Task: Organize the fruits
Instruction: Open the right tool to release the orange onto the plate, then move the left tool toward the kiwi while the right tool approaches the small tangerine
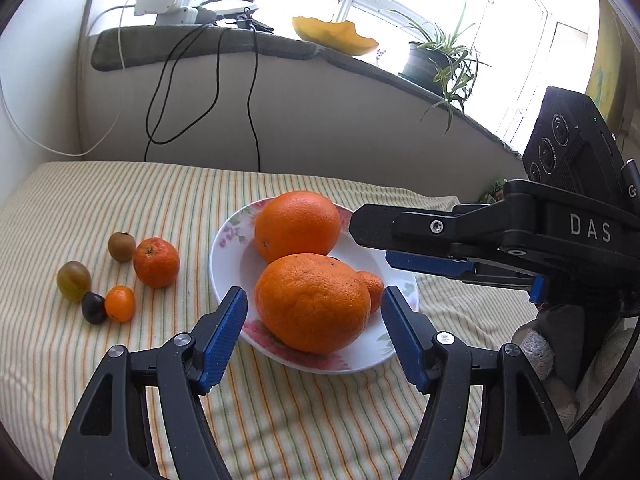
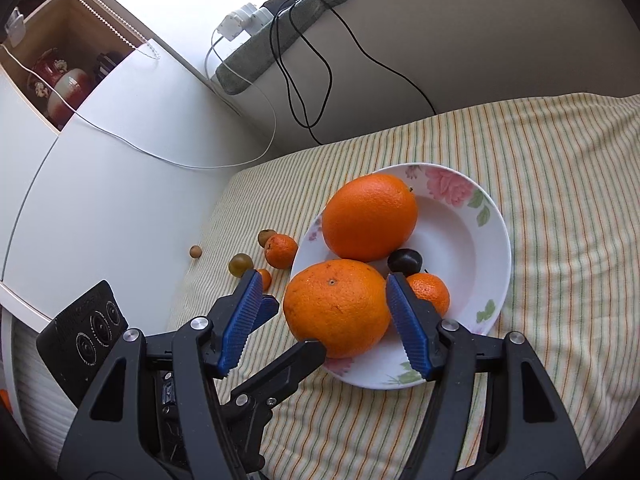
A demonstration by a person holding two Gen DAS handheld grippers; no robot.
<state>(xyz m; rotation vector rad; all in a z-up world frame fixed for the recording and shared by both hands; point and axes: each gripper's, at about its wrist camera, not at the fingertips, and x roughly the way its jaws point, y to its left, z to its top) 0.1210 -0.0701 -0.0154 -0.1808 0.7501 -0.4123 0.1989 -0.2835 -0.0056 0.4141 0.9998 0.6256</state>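
A flowered white plate (image 1: 230, 256) (image 2: 496, 240) holds a smooth orange (image 1: 298, 226) (image 2: 370, 216), a bumpy orange (image 1: 312, 304) (image 2: 336, 306), a small mandarin (image 2: 430, 292) and a dark plum (image 2: 405, 261). My left gripper (image 1: 314, 292) stands open, and the bumpy orange shows between its blue pads with a gap on each side. My right gripper (image 2: 323, 276) (image 1: 370, 242) is open too, reaching in over the plate's right side. In its view the same orange lies between the fingers, untouched on the left. The left gripper (image 2: 296, 328) shows at that view's lower left.
On the striped cloth (image 1: 120, 200) left of the plate lie a mandarin (image 1: 156, 262), a brown fruit (image 1: 122, 246), a green fruit (image 1: 73, 286), a dark fruit (image 1: 94, 307) and a kumquat (image 1: 120, 303). A small brown ball (image 2: 195, 251) sits by the cloth's edge. Cables (image 1: 252, 100) hang down the back wall.
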